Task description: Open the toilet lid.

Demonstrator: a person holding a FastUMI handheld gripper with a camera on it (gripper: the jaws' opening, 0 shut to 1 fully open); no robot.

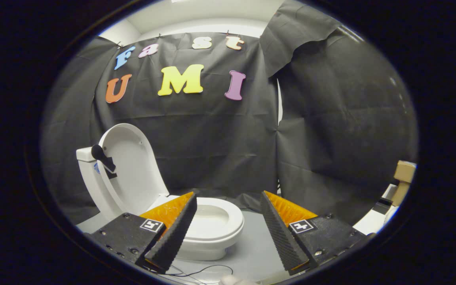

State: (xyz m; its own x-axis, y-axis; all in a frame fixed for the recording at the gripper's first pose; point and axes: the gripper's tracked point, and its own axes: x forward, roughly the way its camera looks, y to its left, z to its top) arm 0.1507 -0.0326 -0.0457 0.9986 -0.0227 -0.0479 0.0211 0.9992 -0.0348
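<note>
A small white toilet stands on the grey floor, ahead of and left of my fingers. Its lid (131, 166) is raised, leaning back against the tank (85, 155). A black handle (102, 156) sticks out from the lid's left edge. The seat (234, 223) and bowl lie uncovered, partly behind my left finger (172, 233). My gripper (228, 202) is open, its black ribbed pads wide apart with nothing between them. The right finger (281, 233) hangs over the bare floor to the right of the bowl.
Black cloth walls close in behind and to the right. Cardboard boxes (404, 178) and a white ledge (372, 223) sit at the far right. A thin black cable (204, 271) lies on the floor (251, 249) in front of the toilet's base.
</note>
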